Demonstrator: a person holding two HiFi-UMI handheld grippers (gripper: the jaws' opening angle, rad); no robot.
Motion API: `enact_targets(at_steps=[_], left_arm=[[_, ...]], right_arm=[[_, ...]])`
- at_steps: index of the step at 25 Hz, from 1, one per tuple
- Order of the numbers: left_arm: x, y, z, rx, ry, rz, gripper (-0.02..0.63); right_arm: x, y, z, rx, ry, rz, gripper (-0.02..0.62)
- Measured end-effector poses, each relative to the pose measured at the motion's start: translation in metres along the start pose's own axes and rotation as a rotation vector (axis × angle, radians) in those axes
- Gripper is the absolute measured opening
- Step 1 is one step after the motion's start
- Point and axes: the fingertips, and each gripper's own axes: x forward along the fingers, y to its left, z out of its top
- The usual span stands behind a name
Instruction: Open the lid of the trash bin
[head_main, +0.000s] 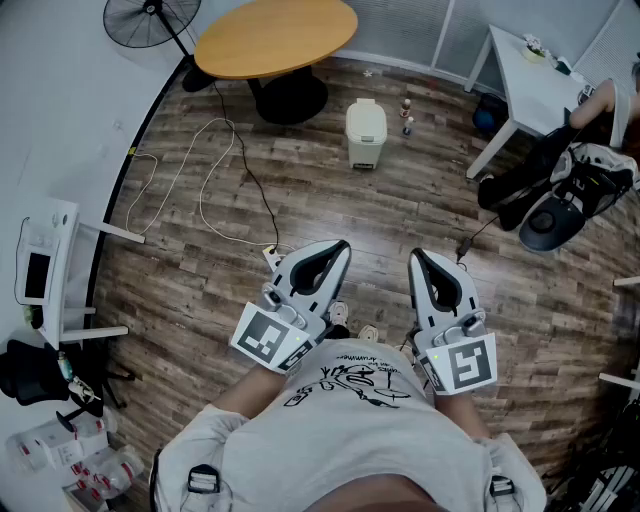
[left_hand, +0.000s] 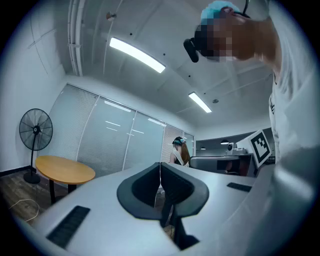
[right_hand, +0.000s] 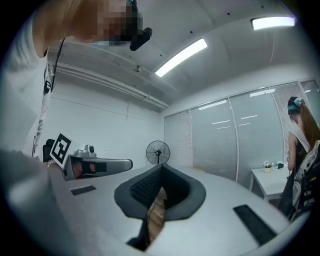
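Not started: my left gripper (head_main: 338, 248) and right gripper (head_main: 418, 256) are pinched shut, empty. The trash bin (head_main: 366, 135) stands well ahead, its lid (head_main: 366, 112) seemingly down. I must walk closer.

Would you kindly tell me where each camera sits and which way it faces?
Head view: on the person's head, looking steeply down at the wood floor and trash bin; white shirt, left claw and right claw show.
Left gripper view: on the left claw, facing level towards the round table; shut jaws and shirt show.
Right gripper view: on the right claw, facing level towards the white table; shut jaws show.
Shared: the standing fan appears in all three.
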Motion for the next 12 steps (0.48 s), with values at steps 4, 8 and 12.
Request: enact_targets(at_steps=[4, 8, 12], left_arm=[[-0.003, 0.019, 0.002, -0.007, 0.0, -0.008, 0.02], [-0.006, 0.04, 0.004, -0.005, 0.001, -0.017, 0.02], [-0.01, 0.063, 0.006, 0.009, 0.008, -0.017, 0.02]], right_arm=[[0.019, 0.003, 0.0, 0.006, -0.003, -0.028, 0.006], [0.038, 0.006, 0.003, 0.01, -0.021, -0.048, 0.006], [0.057, 0.012, 0.002, 0.022, -0.026, -0.053, 0.006]])
